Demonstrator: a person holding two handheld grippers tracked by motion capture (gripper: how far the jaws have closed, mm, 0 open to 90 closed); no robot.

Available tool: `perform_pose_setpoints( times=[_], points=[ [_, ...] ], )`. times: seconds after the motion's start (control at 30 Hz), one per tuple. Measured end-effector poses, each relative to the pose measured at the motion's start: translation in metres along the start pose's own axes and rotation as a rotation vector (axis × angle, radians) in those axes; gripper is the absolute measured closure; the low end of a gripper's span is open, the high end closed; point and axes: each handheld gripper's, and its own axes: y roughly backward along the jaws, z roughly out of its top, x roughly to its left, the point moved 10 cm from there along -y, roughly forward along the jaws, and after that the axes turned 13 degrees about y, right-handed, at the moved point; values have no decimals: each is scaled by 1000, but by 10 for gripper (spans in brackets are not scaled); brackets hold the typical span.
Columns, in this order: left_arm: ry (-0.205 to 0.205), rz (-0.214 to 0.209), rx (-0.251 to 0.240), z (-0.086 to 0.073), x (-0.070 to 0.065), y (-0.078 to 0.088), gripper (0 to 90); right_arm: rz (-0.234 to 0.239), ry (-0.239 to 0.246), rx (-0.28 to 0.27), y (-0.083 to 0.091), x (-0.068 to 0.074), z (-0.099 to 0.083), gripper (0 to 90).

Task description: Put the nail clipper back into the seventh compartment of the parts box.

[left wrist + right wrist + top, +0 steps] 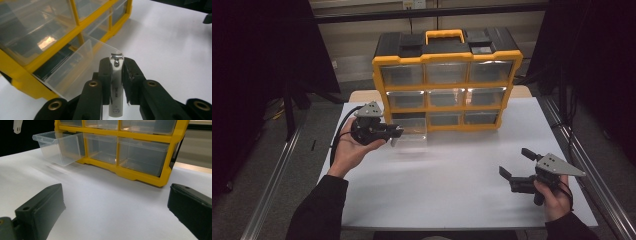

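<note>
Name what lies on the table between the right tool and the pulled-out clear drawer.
Nothing: in the right gripper view, bare white table runs from the right tool to the open drawer.

Left tool [393,136] hovers beside the organizer's [447,90] open bottom-left drawer [412,131].

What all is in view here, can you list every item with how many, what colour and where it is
storage cabinet: one, yellow frame with black top and yellow handle, upright at the far middle of the table
clear drawers: nine, see-through, three rows of three in the cabinet
open drawer: one of the nine, bottom row at the left of the high view, pulled out over the table
nail clipper: one, silver, clamped between the left gripper's jaws, near the open drawer
table: one, white top
left gripper: one, black, in the person's left hand, shut on the clipper
right gripper: one, black, in the right hand, low over the table's near right, jaws open and empty
</note>
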Motion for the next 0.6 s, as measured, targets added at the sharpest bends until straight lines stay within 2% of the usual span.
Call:
perform_pose_setpoints(
  times=[0.2,0.27,0.33,0.37,0.4,0.47,0.5,0.53,0.6],
  points=[
    [-1,8,4,10,4,1,780,2,1,-1,0,0,0,5],
    [-13,29,9,13,8,1,779,-1,1,-2,0,0,0,5],
    [-10,25,12,15,10,0,779,-2,3,-3,0,0,0,5],
    [-5,39,15,16,11,-1,780,-1,1,-2,0,0,0,5],
    [-3,30,20,16,12,-2,779,2,0,0,0,0,0,5],
    [-4,43,34,15,15,-5,779,3,0,0,0,0,0,5],
    [12,44,28,15,16,-7,779,3,1,0,0,0,0,5],
    [1,48,46,14,19,-8,780,3,2,0,0,0,0,5],
    [23,49,37,15,21,-11,779,3,1,0,0,0,0,5]
  ],
)
